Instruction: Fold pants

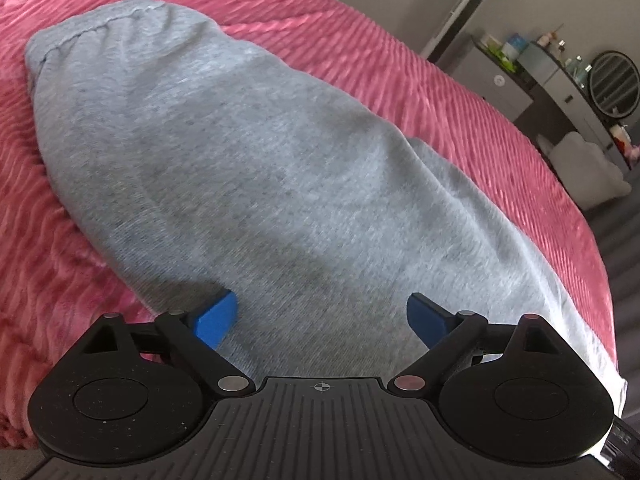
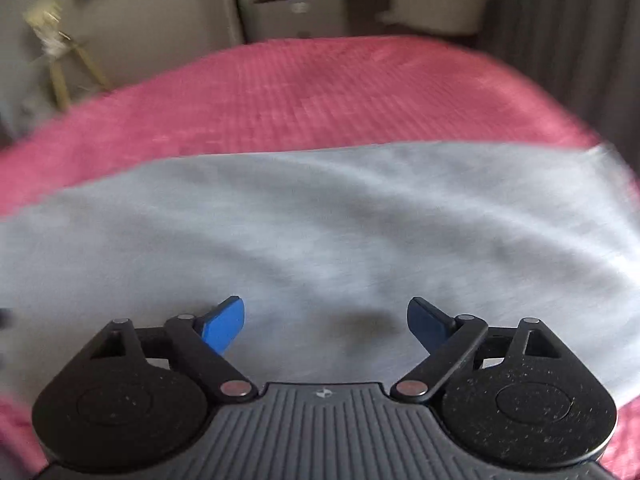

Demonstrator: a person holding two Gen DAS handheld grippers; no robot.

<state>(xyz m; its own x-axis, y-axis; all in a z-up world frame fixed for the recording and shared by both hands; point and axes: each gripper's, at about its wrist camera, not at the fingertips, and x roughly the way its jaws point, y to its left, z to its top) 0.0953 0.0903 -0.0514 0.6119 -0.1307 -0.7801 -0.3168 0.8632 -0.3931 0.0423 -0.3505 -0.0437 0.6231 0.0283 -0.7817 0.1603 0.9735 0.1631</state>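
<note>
Left wrist view first: I see the grey pants (image 1: 248, 168) lying flat on the pink bedspread (image 1: 400, 64), laid as one long strip, so I judge the legs are already stacked one on the other. Their gathered waistband (image 1: 96, 28) sits at the far end of the pants, away from my left gripper (image 1: 322, 320). That gripper hangs over the near end of the pants, its blue fingers (image 1: 218, 320) spread wide with only flat cloth showing between them, nothing pinched. I keep it there, I think, to be ready to take the cloth for the next fold.

Right wrist view, blurred: the pants (image 2: 320, 232) run crosswise here, the bedspread (image 2: 340, 92) beyond them. My right gripper (image 2: 326, 326) hovers above the pants, fingers (image 2: 224, 326) apart, holding nothing.
</note>
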